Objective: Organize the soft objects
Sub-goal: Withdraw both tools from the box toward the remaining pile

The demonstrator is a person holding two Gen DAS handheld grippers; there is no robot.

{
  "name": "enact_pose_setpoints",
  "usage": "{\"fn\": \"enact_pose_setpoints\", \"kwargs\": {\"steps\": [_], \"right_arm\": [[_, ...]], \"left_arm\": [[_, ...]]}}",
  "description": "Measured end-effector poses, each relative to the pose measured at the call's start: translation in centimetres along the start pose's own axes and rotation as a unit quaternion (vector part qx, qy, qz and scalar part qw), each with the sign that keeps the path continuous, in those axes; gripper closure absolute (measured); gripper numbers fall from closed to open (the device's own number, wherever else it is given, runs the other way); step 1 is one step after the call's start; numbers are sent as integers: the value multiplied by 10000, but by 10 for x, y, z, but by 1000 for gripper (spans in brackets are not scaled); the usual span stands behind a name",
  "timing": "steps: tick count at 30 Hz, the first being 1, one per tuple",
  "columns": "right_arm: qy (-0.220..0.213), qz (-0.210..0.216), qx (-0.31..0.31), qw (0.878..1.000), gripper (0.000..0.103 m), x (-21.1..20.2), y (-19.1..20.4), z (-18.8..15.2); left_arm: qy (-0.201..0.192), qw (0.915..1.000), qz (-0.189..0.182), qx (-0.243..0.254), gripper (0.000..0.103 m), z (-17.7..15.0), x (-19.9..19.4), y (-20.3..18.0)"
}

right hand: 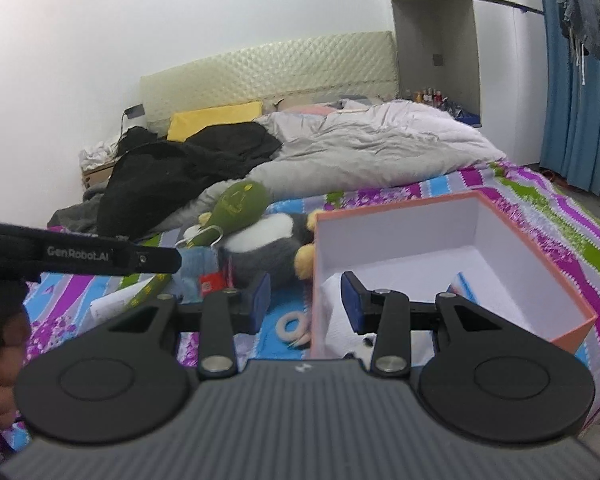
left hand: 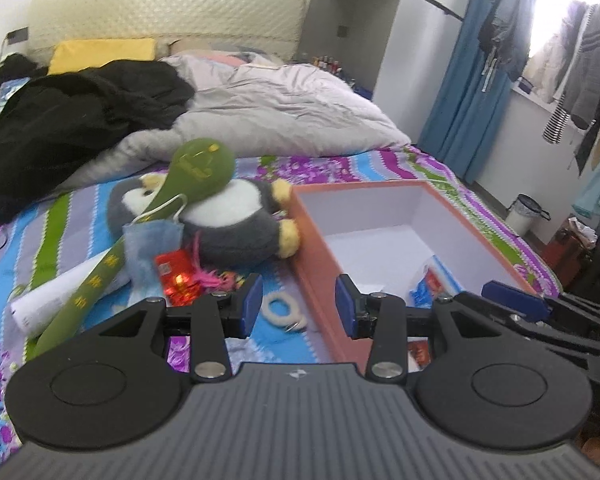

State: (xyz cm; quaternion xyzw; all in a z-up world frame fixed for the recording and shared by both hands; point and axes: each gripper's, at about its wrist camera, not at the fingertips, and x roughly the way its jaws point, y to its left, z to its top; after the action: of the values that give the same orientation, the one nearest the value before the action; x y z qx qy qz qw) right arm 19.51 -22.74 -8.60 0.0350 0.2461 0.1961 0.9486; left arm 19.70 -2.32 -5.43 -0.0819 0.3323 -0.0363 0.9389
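Bedroom setup: a bed [left hand: 380, 168] with a loud purple, blue and green striped sheet filled the space ahead of both grippers. A quilted cream headboard [left hand: 168, 12] stood at the far end, with a rumpled pale duvet [left hand: 284, 108] and a heap of black clothing [left hand: 80, 120] in front of it, and blue curtains [left hand: 464, 80] off to the right.

Just ahead of the left hand-held gripper [left hand: 298, 304], slightly right, sat an open cardboard box [left hand: 320, 256], orange outside and white inside, with a blue and red packet [left hand: 430, 286] at its near end. The right hand-held gripper [right hand: 305, 300] hung over that box's near left corner, above something white and crumpled [right hand: 334, 320].

The soft stuff lay ahead-left of the left one: a fuzzy grey and white plush penguin [left hand: 236, 216], a long green plush paddle shape [left hand: 196, 172] across it, a blue face mask [left hand: 148, 240], and a small fuzzy ring [left hand: 280, 308] between the fingers' line.

Both sets of jaws were spread, nothing in them.
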Motion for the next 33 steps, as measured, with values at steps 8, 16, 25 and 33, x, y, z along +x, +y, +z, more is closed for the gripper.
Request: {"fn": "enact_pose_setpoints", "kwargs": {"steps": [8,16,25,33], "right_arm": [[186,123,-132,9997,61,2,31,-25],[458,225,-409,9979,61,5,60,-47],[674,170,-525,9962,61,11,85,-68],[958,185,-621,9933,61,29,100,-94]], "left_arm": [[178,9995,106,-220,57,-29,-4,29],[352,9983,311,-359,57,-64,-7,53],[378,9960,507,-639,57,-86,-14,99],[620,9934,597,-761,51,-111,-7,120]]}}
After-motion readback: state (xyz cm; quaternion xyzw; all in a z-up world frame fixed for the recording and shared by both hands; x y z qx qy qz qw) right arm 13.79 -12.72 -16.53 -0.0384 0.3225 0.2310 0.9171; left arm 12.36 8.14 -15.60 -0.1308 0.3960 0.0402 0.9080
